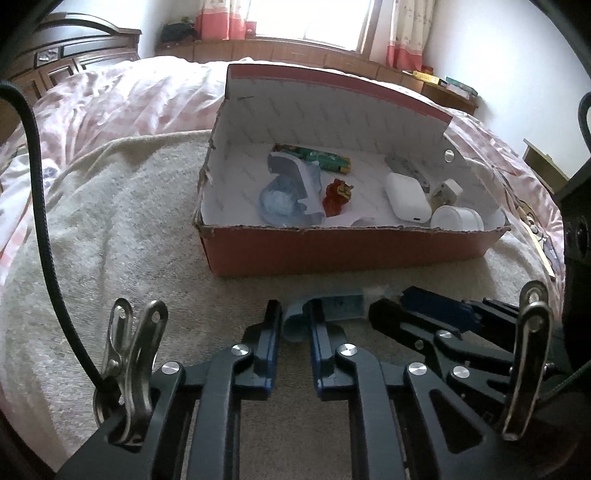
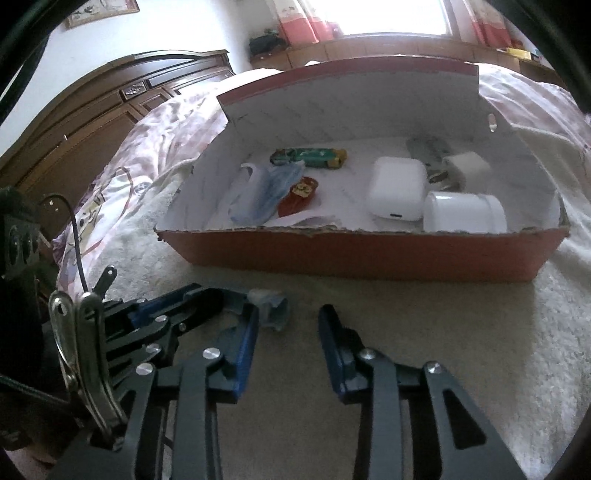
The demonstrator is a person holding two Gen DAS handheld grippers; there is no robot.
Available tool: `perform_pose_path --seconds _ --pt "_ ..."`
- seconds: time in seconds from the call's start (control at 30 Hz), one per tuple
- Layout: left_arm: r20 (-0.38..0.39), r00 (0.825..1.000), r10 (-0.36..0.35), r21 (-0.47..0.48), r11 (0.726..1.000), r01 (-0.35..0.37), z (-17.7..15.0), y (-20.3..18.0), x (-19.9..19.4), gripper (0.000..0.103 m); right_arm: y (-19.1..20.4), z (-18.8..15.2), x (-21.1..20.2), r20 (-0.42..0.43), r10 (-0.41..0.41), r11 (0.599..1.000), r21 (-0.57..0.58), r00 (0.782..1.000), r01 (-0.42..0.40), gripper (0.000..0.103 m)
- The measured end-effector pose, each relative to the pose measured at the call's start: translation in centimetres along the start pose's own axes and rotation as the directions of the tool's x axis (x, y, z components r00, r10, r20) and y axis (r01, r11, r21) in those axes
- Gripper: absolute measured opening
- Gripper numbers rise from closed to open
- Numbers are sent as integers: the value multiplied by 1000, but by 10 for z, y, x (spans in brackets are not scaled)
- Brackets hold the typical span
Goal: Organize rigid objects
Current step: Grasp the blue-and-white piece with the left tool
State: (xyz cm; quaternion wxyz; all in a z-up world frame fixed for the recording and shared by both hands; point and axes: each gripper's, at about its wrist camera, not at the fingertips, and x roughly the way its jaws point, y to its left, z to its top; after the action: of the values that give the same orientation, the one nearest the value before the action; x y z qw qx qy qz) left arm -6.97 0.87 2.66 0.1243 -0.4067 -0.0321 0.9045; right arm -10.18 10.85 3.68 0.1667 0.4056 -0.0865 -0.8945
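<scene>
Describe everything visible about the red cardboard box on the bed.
The red cardboard box is a shoebox-like carton, red outside, white inside, with a ragged torn front rim and a metal eyelet in its right wall. Its hinged lid stands open behind. It sits upright on the cream blanket, holding several small items. Neither claw touches it.

Bedroom in daylight, seen from low over the bed.

A bed [image 1: 110, 206] fills the foreground, spread with a cream towelling blanket [image 1: 110, 229] over a pink-and-white patterned quilt [image 1: 122, 96]. A dark carved wooden headboard [image 1: 70, 48] stands at the left. Behind the bed runs a low wooden window ledge [image 1: 280, 50] under a bright, overexposed window [image 1: 310, 18], hung with pale curtains banded in coral pink [image 1: 218, 22]. The walls [image 1: 498, 55] are plain white, and a framed picture [image 2: 99, 9] hangs on the left one.
</scene>
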Motion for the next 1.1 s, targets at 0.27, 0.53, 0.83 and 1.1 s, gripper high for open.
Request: perform_pose_path --seconds 0.27,0.53,0.83,1.1 --pt "-1 1000 -2 4 1000 2 -2 -1 2 16 -2 -2 2 14 12 1000 -7 1000 -12 30" --pt "11 1000 -9 28 1000 8 -4 -6 -4 13 0 -2 -3 22 38 999 -15 999 -38 21" --pt "-6 1000 -15 23 1000 15 -5 -5 0 13 -2 -2 -2 16 13 1000 -26 1000 -12 30" --pt "-10 1000 -30 15 999 30 -6 -3 2 13 0 -3 0 25 43 998 -57 999 -41 25"
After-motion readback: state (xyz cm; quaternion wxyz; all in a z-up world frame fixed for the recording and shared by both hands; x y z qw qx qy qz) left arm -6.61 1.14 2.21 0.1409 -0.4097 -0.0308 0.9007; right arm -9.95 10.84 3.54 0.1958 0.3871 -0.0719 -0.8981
